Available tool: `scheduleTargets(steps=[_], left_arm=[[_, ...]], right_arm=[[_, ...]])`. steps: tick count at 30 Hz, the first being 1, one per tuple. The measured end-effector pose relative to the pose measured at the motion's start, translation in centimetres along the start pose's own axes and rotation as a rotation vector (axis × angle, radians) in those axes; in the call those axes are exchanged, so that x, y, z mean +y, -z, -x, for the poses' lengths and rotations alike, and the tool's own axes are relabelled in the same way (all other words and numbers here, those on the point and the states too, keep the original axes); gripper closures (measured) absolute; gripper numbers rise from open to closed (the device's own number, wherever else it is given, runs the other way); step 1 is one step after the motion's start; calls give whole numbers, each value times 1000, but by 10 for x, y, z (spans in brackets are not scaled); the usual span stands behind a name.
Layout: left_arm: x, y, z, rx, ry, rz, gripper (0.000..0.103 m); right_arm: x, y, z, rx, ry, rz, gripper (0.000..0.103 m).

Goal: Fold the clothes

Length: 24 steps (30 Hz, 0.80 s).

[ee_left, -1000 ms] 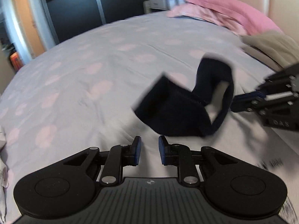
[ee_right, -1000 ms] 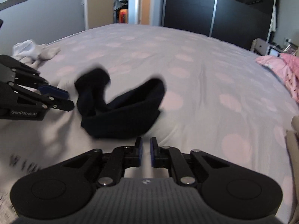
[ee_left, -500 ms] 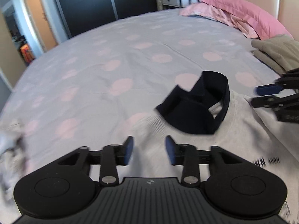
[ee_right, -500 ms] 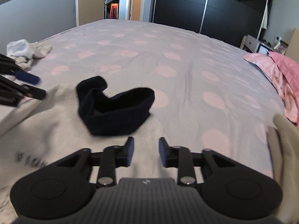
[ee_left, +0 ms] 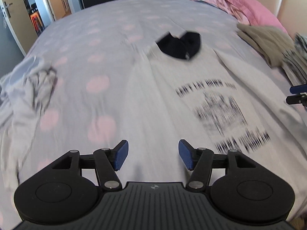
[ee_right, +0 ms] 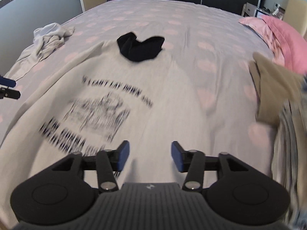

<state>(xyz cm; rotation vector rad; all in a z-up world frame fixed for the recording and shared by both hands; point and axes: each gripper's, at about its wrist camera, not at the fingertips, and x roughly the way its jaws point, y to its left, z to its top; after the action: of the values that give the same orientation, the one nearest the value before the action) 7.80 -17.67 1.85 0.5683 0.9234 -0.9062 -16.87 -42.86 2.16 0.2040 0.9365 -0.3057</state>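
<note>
A white sweatshirt (ee_left: 165, 103) (ee_right: 134, 99) with a black print lies spread flat on the bed, its dark navy hood (ee_left: 179, 45) (ee_right: 141, 47) at the far end. My left gripper (ee_left: 151, 156) hovers above the near left part of the shirt, jaws opening, nothing between them. Over the near right part hangs my right gripper (ee_right: 148, 156), its jaws also opening and empty. Each gripper's fingertips (ee_left: 296, 94) (ee_right: 8, 88) show at the edge of the other's view. The picture is motion-blurred.
A crumpled white garment (ee_left: 25, 88) (ee_right: 49, 38) lies at the bed's left side. Folded tan clothing (ee_left: 266, 38) (ee_right: 276, 88) and a striped stack (ee_left: 295, 65) sit at the right. Pink pillows (ee_left: 247, 5) (ee_right: 282, 34) rest by the headboard. The bedspread (ee_left: 99, 44) is lilac with pink spots.
Both grippers have pulled back and risen from the hood, and their jaws have spread from nearly shut to wide. The whole sweatshirt with its print has come into view.
</note>
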Motion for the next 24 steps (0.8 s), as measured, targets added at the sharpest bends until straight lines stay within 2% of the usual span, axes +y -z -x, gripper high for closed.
scheduleTargets(steps=[4, 7, 9, 10, 12, 13, 14, 17, 20, 24], left_arm=[[-13, 34, 14, 22, 41, 39, 45], [-21, 55, 13, 44, 61, 65, 42], [-26, 67, 9, 57, 59, 75, 42], [-27, 73, 7, 64, 54, 88, 42], [-27, 81, 0, 94, 51, 115, 54], [-26, 85, -3, 108, 43, 124, 72], [-25, 88, -6, 121, 28, 125, 84], [-19, 92, -2, 107, 10, 133, 98], [-7, 91, 14, 58, 6, 174, 100], [18, 77, 50, -59, -25, 240, 100]], right_arm=[[17, 45, 26, 8, -25, -28, 41], [29, 70, 31, 17, -25, -31, 42], [37, 80, 31, 17, 6, -1, 47], [40, 84, 32, 16, 26, 15, 58], [42, 90, 33, 9, 62, 30, 78], [42, 92, 33, 3, 78, 29, 92], [39, 91, 35, -6, 89, 10, 97], [26, 87, 47, -45, 99, -69, 99], [15, 80, 65, -106, 142, -118, 99], [-6, 59, 84, -165, 228, -133, 99]])
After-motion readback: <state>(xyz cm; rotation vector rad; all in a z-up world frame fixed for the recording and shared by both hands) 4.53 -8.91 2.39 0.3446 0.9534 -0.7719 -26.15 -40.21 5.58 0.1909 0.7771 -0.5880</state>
